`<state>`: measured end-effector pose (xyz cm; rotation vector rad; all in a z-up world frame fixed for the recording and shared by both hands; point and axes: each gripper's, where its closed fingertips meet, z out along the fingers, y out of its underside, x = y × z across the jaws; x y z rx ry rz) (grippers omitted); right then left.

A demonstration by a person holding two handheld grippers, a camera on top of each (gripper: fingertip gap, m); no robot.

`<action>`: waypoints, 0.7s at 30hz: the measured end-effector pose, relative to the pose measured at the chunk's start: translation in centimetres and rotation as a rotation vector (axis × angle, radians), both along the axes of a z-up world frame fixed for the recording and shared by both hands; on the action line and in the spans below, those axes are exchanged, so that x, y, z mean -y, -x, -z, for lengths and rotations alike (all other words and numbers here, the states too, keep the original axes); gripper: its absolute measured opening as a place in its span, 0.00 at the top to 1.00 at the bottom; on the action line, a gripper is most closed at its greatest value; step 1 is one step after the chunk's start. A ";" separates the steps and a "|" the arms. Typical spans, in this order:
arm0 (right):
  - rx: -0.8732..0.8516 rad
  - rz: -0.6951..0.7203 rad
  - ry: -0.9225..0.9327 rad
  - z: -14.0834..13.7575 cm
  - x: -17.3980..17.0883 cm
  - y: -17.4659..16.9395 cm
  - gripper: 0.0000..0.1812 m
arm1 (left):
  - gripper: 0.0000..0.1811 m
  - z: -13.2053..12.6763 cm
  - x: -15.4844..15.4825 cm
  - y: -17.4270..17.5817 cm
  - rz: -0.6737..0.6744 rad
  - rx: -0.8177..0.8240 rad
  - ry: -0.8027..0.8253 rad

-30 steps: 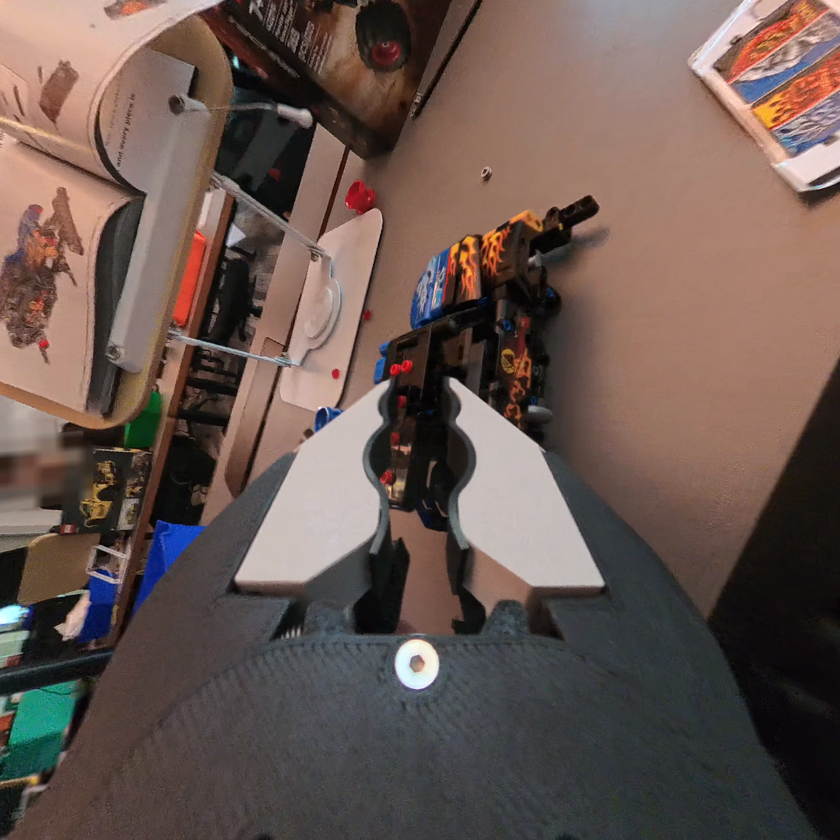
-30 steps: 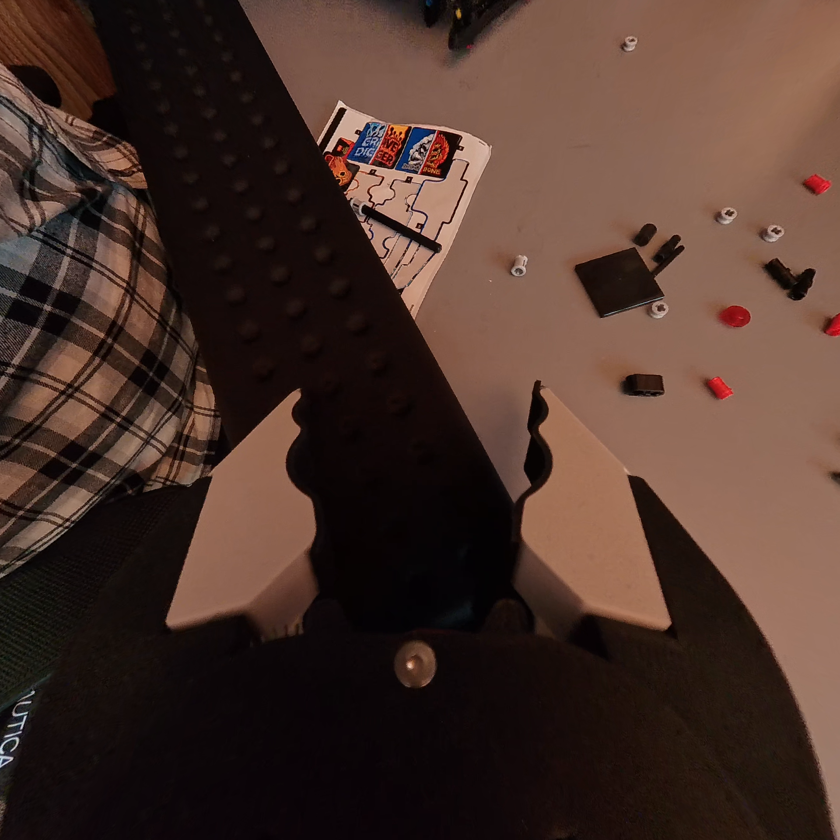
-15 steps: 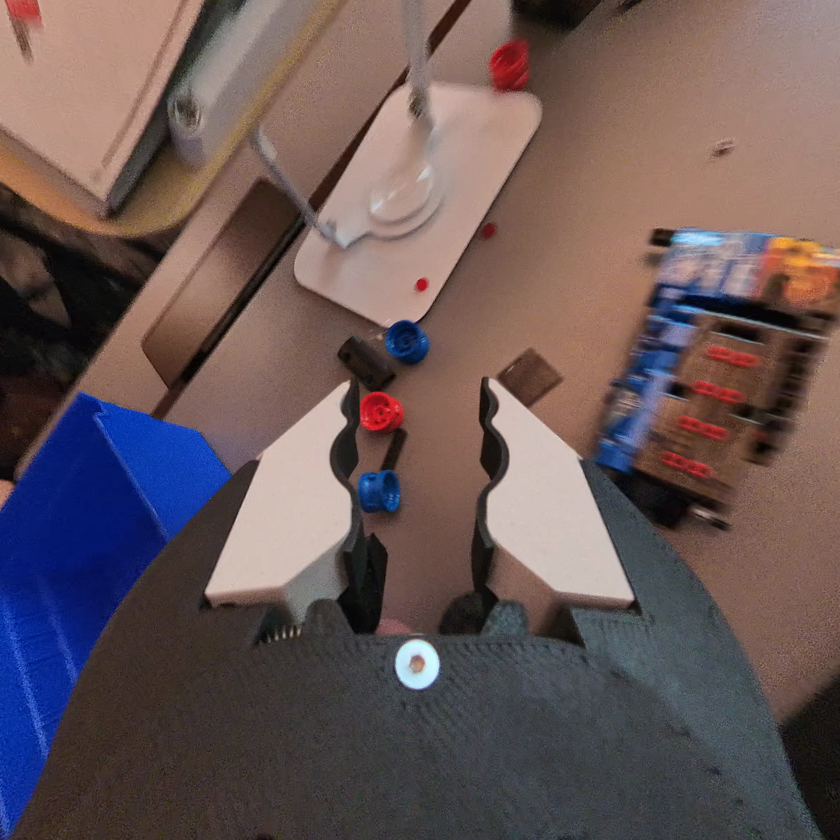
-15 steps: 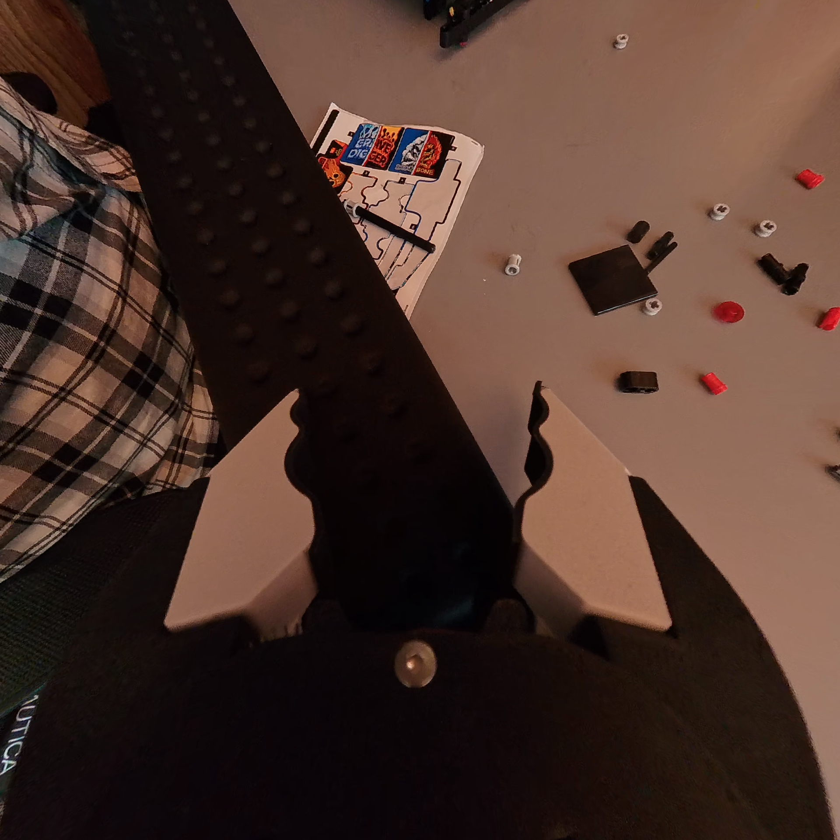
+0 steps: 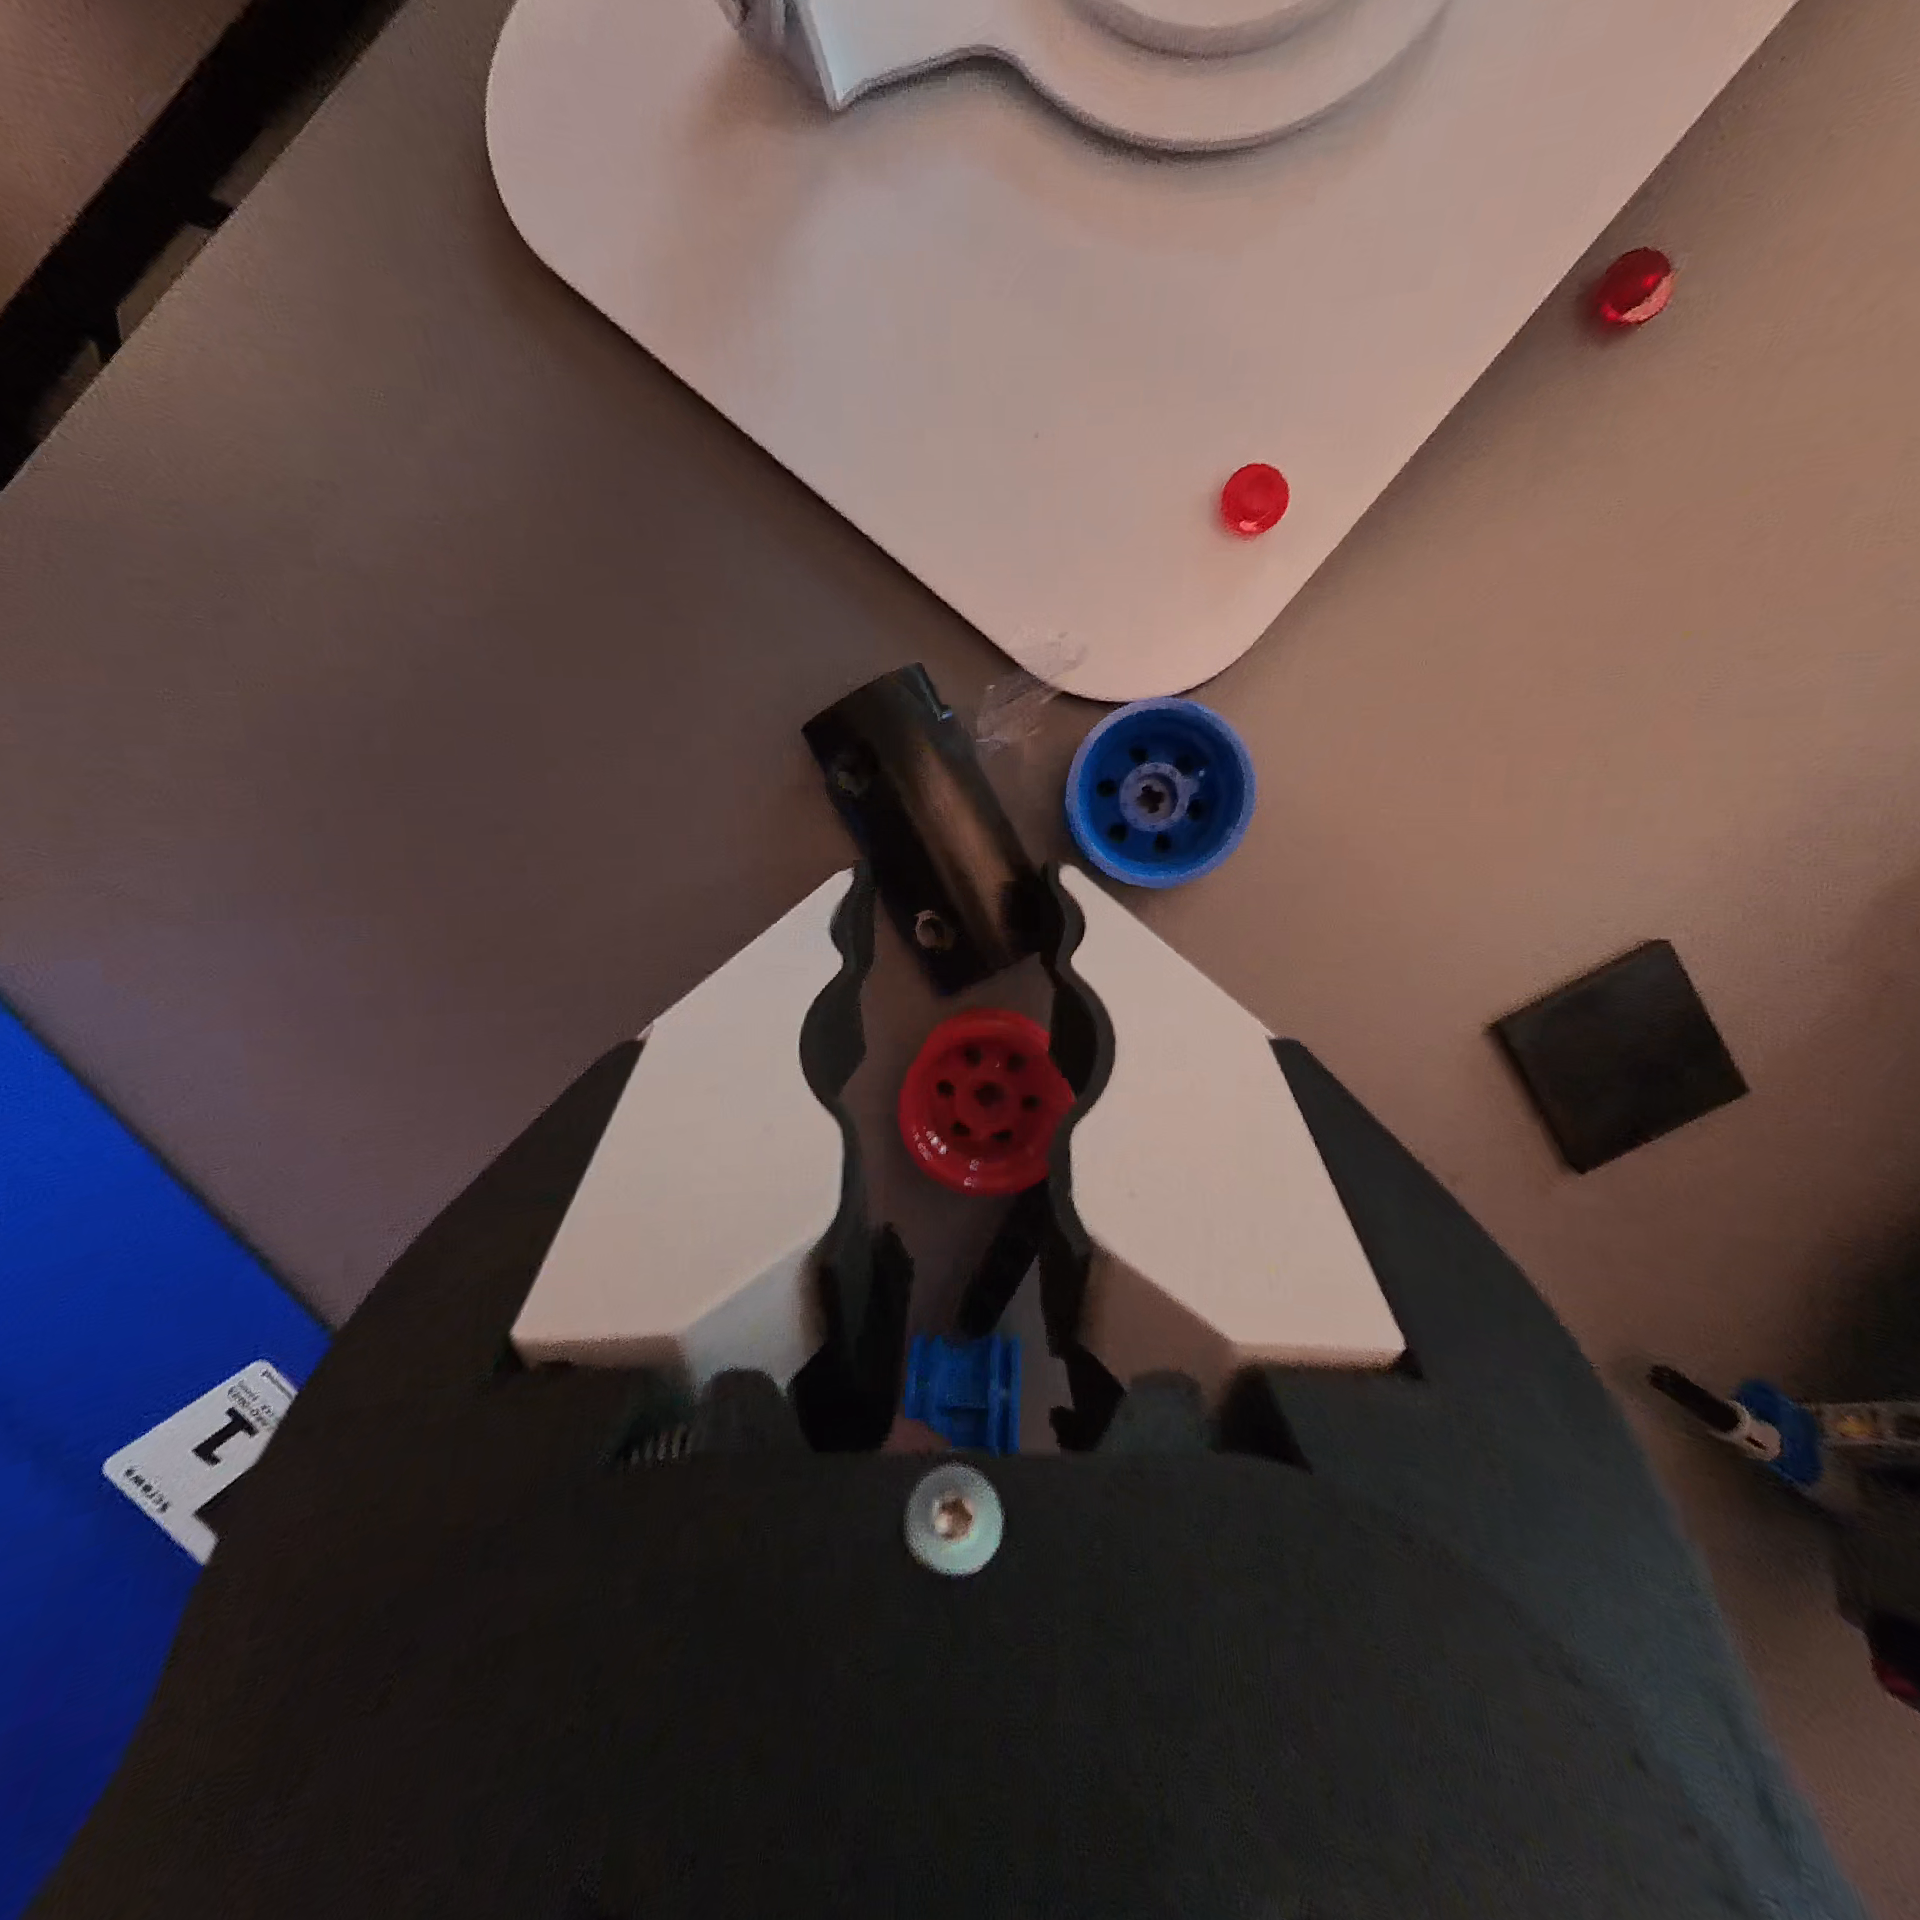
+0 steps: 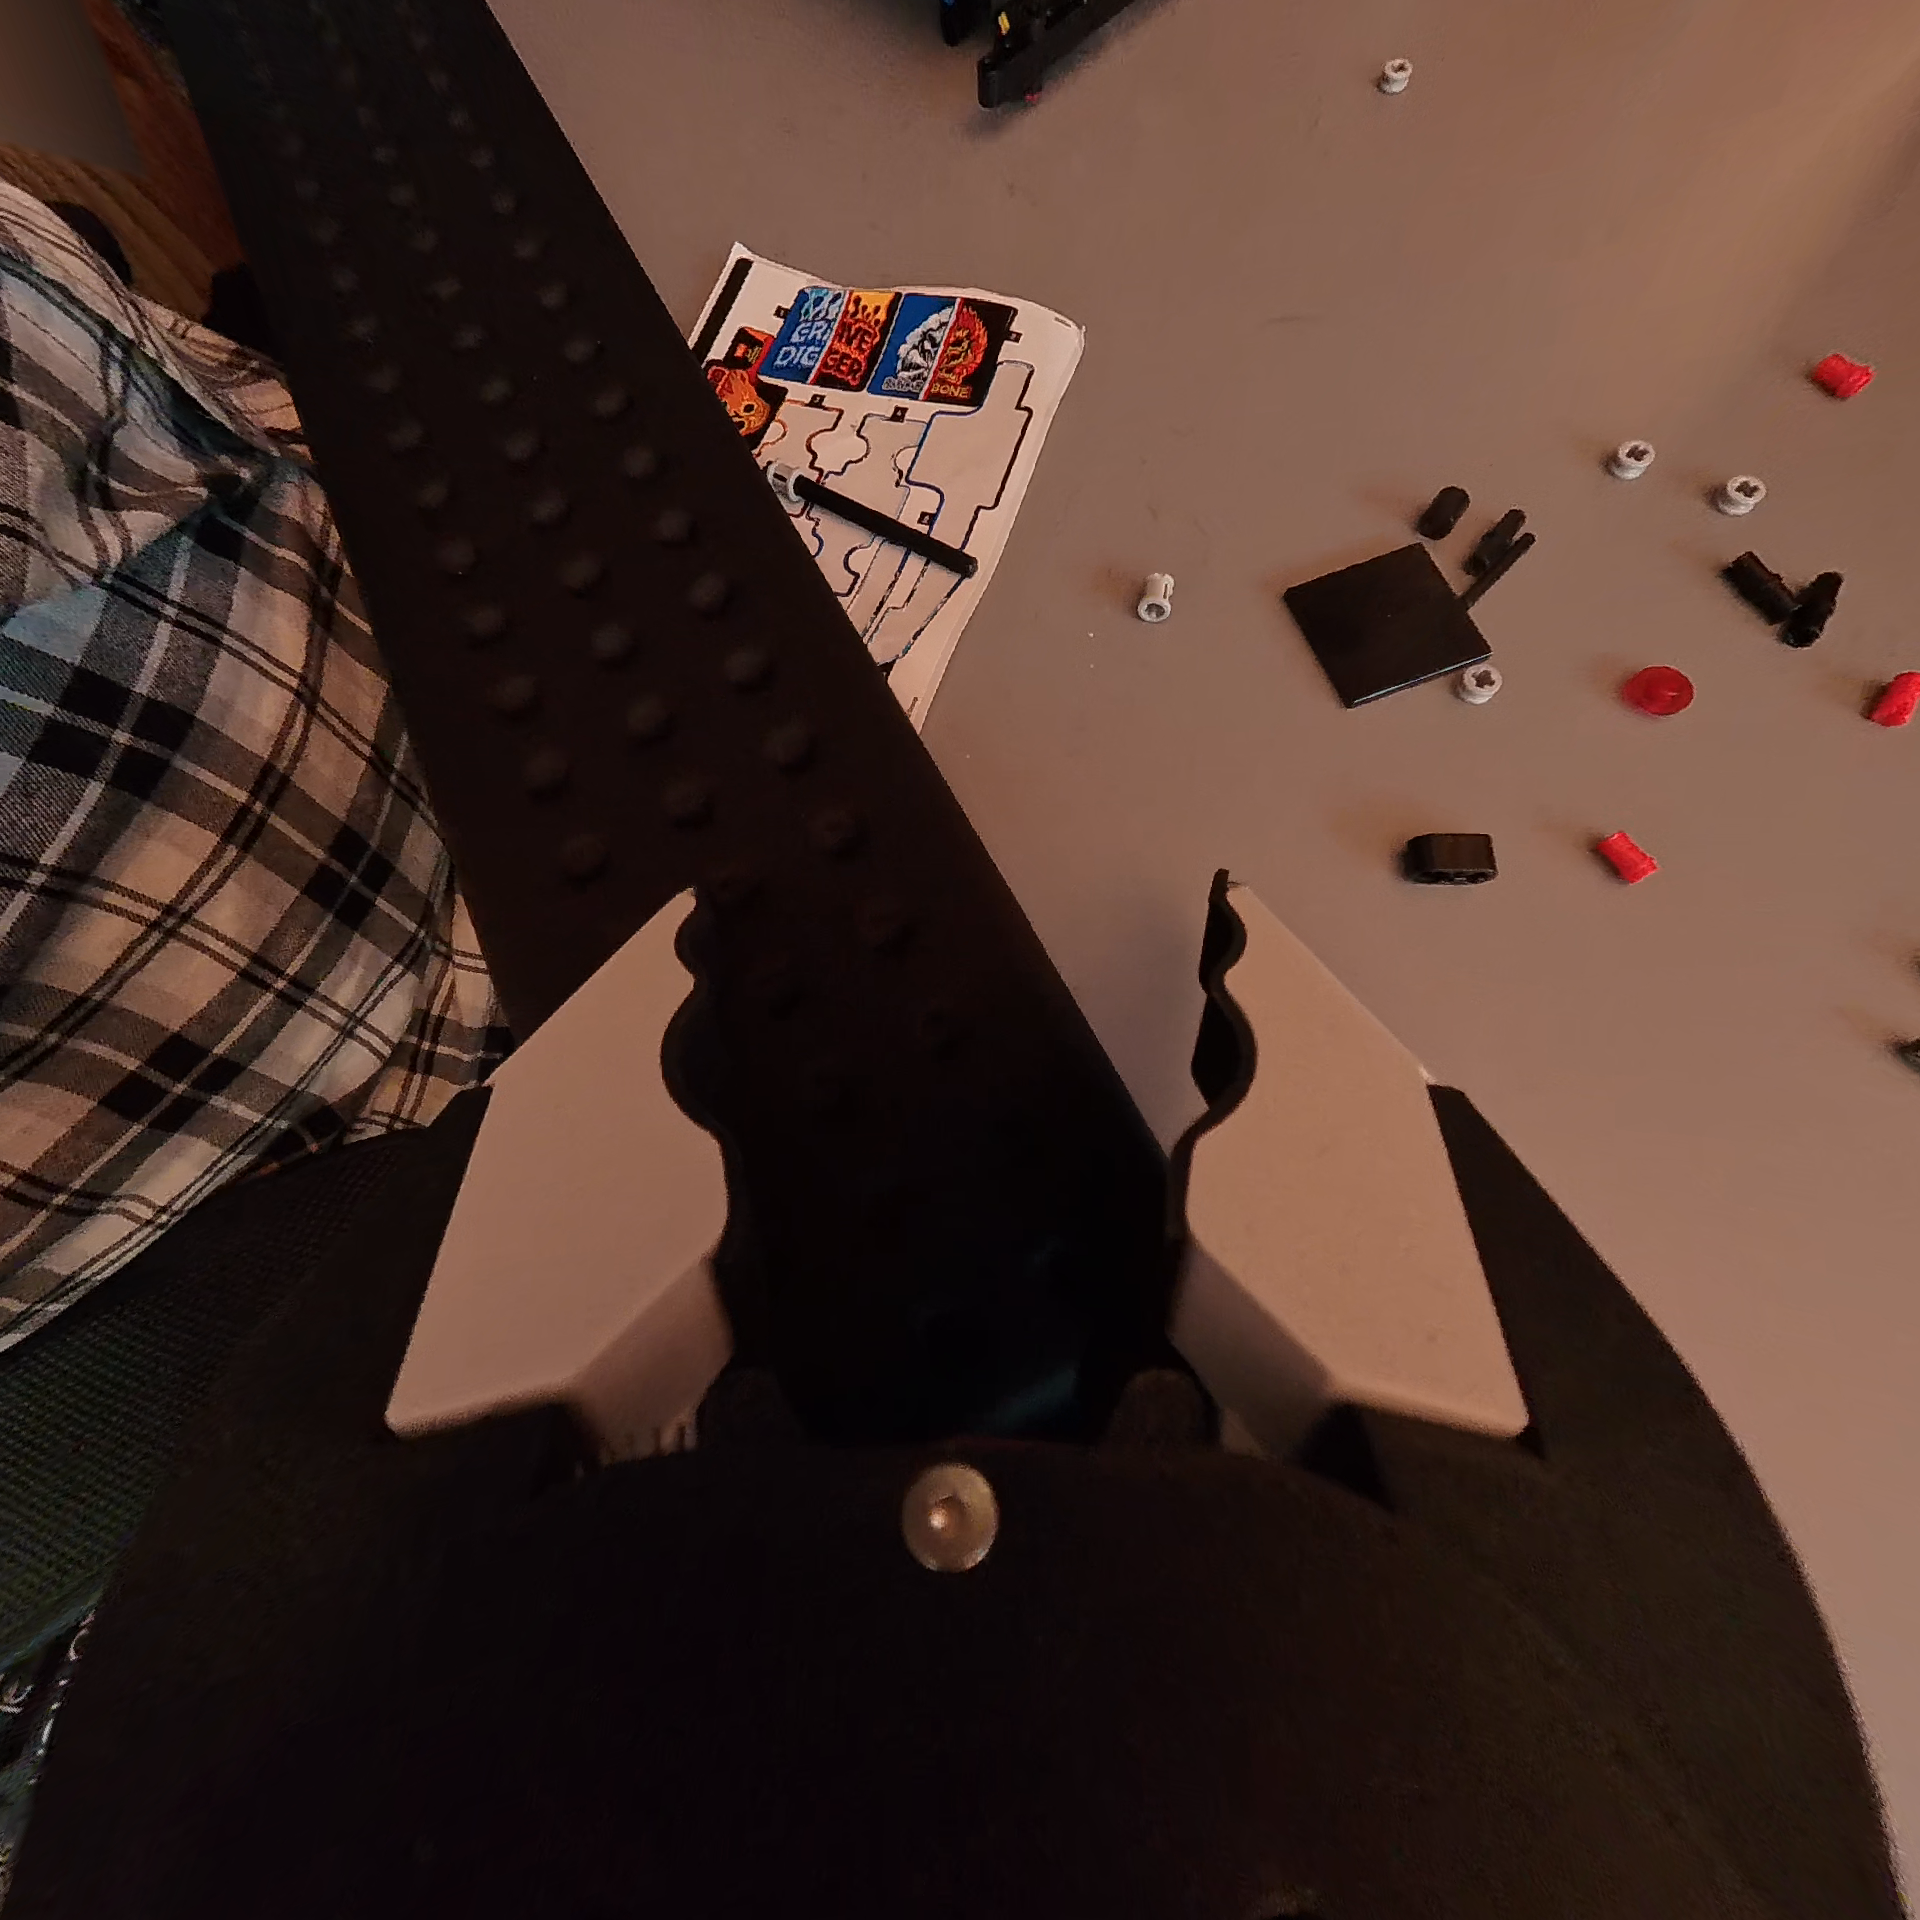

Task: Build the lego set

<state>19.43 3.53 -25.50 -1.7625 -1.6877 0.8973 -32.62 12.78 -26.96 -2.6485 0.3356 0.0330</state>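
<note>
In the left wrist view my left gripper hovers low over loose parts on the brown table, jaws open but narrow. A red wheel hub lies between the fingers, against the right finger. A black curved piece has its near end between the fingertips. A blue hub lies just right of it; another blue hub sits deep by the palm. The built model's edge shows at far right. My right gripper is wide open and empty over a black studded strip.
A white stand base with a red stud lies ahead; a blue bin is at left and a black tile at right. The right view shows a sticker sheet with a black axle, scattered small pieces and a plaid sleeve. Tip to tip, the grippers are about 55 cm apart.
My left gripper let go of the model, swung left and dropped low over the loose hubs; its jaws have since narrowed. The right gripper has hardly moved.
</note>
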 end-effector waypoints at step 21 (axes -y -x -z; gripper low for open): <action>-0.110 -0.052 -0.118 -5.2 0.9 4.2 0.51 | 0.84 -12.5 9.8 -8.4 0.307 -0.214 -0.359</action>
